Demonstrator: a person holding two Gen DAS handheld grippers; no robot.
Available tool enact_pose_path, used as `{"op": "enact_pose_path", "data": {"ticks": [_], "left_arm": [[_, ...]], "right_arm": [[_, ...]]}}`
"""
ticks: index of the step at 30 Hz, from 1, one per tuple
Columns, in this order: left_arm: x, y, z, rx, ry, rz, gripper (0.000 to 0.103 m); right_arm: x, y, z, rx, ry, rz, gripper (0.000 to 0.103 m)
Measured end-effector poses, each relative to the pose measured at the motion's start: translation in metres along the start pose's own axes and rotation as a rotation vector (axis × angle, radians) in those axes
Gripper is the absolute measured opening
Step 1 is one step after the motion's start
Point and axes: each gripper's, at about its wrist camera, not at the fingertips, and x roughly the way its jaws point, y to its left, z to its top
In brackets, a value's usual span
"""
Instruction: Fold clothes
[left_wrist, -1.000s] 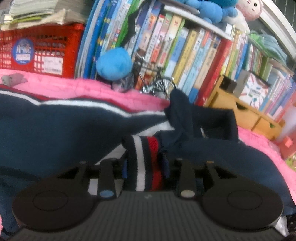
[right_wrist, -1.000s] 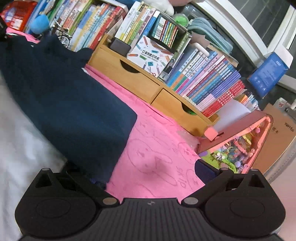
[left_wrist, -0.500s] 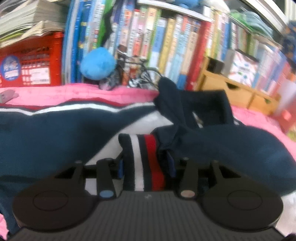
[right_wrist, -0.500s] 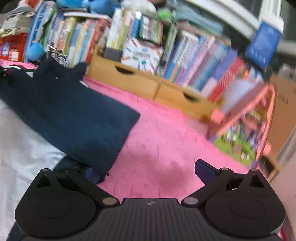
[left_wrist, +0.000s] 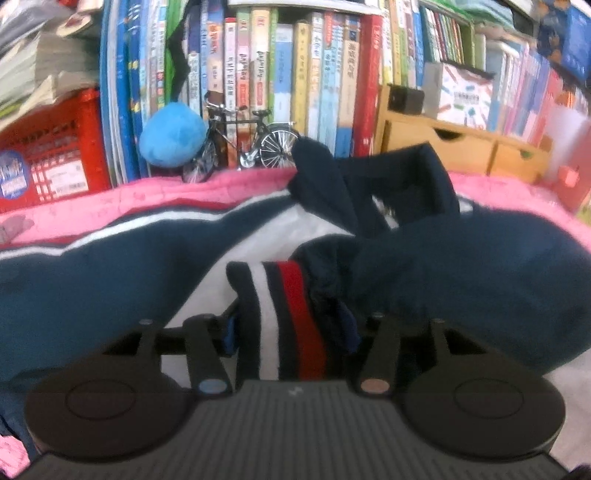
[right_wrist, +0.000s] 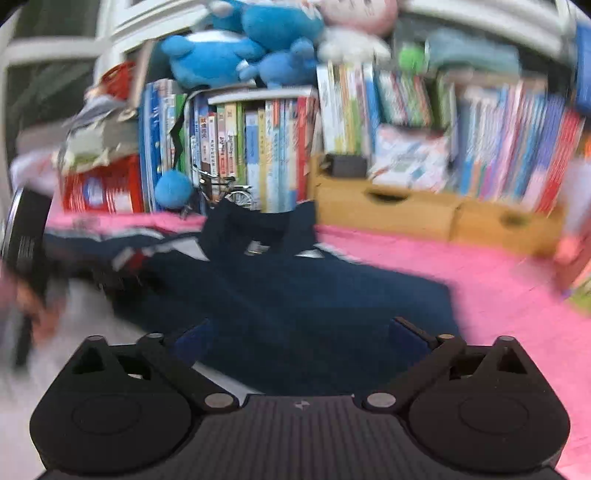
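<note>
A navy and white jacket (left_wrist: 110, 280) lies spread on the pink blanket (left_wrist: 147, 195), its collar (left_wrist: 369, 184) standing up toward the books. My left gripper (left_wrist: 290, 328) is shut on the striped cuff (left_wrist: 280, 306) of a sleeve, banded navy, white and red. The right wrist view shows the same jacket (right_wrist: 314, 295) from the right side, blurred by motion. My right gripper (right_wrist: 299, 339) hovers open over the navy cloth with nothing between its fingers. The other gripper's black body (right_wrist: 27, 236) shows at the left edge there.
Rows of books (left_wrist: 295, 81) back the blanket, with a red crate (left_wrist: 48, 147), a blue plush ball (left_wrist: 173, 136) and a small model bicycle (left_wrist: 251, 144) in front. Wooden drawers (right_wrist: 424, 218) stand at the right. Blue plush toys (right_wrist: 240, 48) sit on top.
My right gripper has swung left from the pink blanket and drawers to face the jacket and bookshelf. My left gripper keeps the cuff and has turned slightly right.
</note>
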Motion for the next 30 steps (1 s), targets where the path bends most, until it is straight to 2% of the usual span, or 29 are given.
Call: {"op": "enact_pose_path", "data": {"ticks": [2,3,6,9,13,15,18,19,20,22,24,27,30], "left_arm": [[0.000,-0.001,-0.001,0.019,0.001,0.009,0.055],[-0.001,0.001,-0.001,0.023,0.002,0.006,0.058],[-0.001,0.008,-0.002,0.018,0.007,-0.006,0.067],[-0.001,0.011,-0.003,0.014,0.009,-0.019,0.068],[-0.002,0.012,-0.003,0.009,0.009,-0.023,0.069],[-0.001,0.012,-0.003,0.010,0.010,-0.025,0.070],[-0.001,0.012,-0.003,0.011,0.010,-0.025,0.070],[-0.001,0.012,-0.002,0.009,0.010,-0.026,0.070],[-0.001,0.012,-0.002,0.007,0.010,-0.027,0.070],[-0.001,0.012,-0.002,0.007,0.010,-0.027,0.070],[-0.001,0.012,-0.002,0.007,0.010,-0.027,0.070],[-0.001,0.013,-0.003,0.005,0.011,-0.027,0.071],[-0.001,0.014,-0.003,0.001,0.011,-0.028,0.071]], "right_arm": [[0.017,0.016,0.010,0.038,0.023,0.025,0.071],[0.026,0.024,0.015,0.057,0.034,0.037,0.067],[0.048,0.043,0.025,0.099,0.066,0.056,0.065],[0.045,0.028,0.009,0.071,0.081,-0.023,0.068],[0.033,-0.022,-0.004,0.089,0.098,-0.234,0.074],[0.029,-0.050,-0.007,0.132,0.125,-0.360,0.083],[0.025,-0.080,-0.006,0.185,0.152,-0.561,0.080],[0.023,-0.082,-0.002,0.199,0.135,-0.613,0.080],[0.020,-0.080,0.004,0.211,0.091,-0.629,0.081],[0.021,-0.067,0.016,0.214,0.003,-0.586,0.082],[0.036,-0.047,0.030,0.207,-0.042,-0.459,0.082],[0.071,-0.010,0.045,0.182,-0.035,-0.211,0.081],[0.107,0.019,0.054,0.111,0.001,-0.054,0.082]]}}
